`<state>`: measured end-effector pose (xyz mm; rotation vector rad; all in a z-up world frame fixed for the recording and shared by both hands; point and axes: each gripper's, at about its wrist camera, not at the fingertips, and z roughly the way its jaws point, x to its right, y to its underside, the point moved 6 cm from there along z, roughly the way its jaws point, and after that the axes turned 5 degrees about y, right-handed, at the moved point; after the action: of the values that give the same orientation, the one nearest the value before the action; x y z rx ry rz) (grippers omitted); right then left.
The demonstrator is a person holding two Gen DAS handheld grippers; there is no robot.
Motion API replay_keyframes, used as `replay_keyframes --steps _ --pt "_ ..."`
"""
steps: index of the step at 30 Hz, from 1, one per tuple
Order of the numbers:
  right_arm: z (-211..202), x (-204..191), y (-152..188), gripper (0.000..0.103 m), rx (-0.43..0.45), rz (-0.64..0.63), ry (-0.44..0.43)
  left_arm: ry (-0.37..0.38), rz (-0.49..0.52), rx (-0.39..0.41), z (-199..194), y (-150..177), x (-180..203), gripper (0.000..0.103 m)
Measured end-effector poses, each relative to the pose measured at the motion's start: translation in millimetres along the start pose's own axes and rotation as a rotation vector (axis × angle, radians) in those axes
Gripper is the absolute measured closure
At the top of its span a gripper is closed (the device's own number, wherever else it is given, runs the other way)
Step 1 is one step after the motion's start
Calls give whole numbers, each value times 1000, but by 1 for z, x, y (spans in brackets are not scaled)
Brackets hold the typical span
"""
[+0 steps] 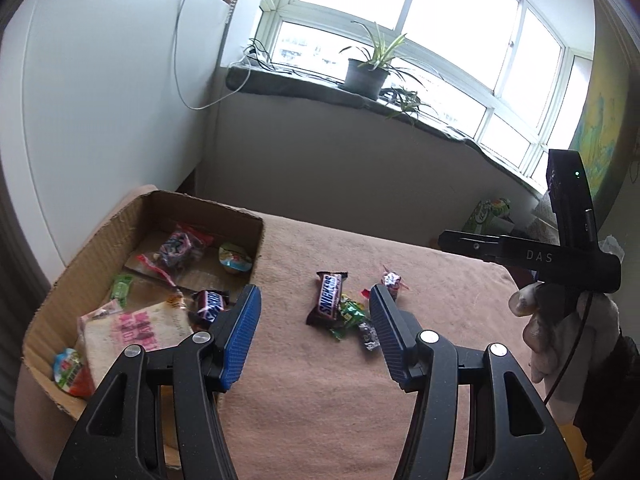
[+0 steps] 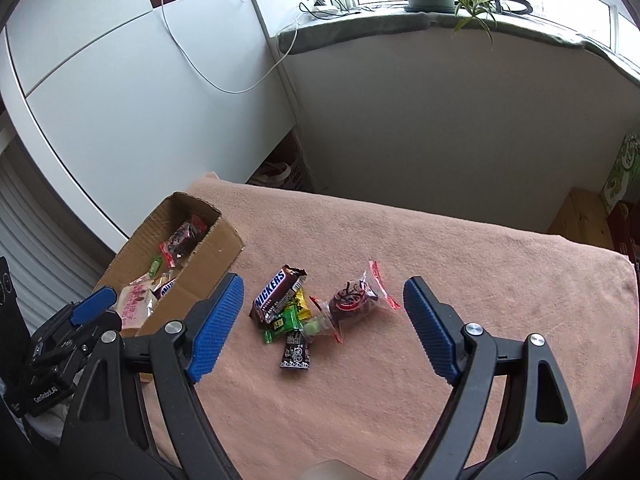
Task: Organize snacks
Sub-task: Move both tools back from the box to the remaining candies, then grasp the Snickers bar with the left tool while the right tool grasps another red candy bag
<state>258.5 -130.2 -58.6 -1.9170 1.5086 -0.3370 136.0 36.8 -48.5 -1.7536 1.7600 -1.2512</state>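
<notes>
A small pile of snacks lies on the pink cloth: a Snickers bar [image 1: 329, 298] [image 2: 276, 296], a green candy packet [image 1: 350, 316] [image 2: 282, 322], a black packet [image 2: 296, 354] and a clear red-edged bag of dark sweets [image 2: 354, 300]. A cardboard box [image 1: 132, 220] [image 2: 216, 248] at the left holds several snacks, including another Snickers bar [image 1: 210, 304]. My left gripper [image 1: 314, 304] is open and empty, just short of the pile. My right gripper [image 2: 322, 294] is open and empty, with the pile between its fingers' lines.
The pink cloth [image 1: 320, 400] covers the table. A white cabinet [image 1: 100, 100] stands at the left. A windowsill with a potted plant [image 1: 370, 70] runs behind. Boxes [image 2: 620, 176] stand at the right. The right gripper's body [image 1: 568, 248] hangs at the right.
</notes>
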Motion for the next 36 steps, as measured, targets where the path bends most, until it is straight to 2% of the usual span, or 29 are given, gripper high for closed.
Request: replay_keyframes --steps 7,12,19,22,30,36 --pt "36 23 17 19 -76 92 4 9 12 -63 32 15 16 48" --pt "59 32 27 35 -129 155 -27 10 27 -99 59 20 24 48" --pt "81 34 30 37 -184 200 -58 -8 18 -134 94 22 23 56" --pt "89 34 32 48 -209 223 -77 -17 14 -146 106 24 19 58" --pt "108 32 32 53 -241 247 -87 -41 3 -179 132 25 13 69" --pt "112 27 32 60 -248 221 -92 -41 -1 -203 145 27 10 70"
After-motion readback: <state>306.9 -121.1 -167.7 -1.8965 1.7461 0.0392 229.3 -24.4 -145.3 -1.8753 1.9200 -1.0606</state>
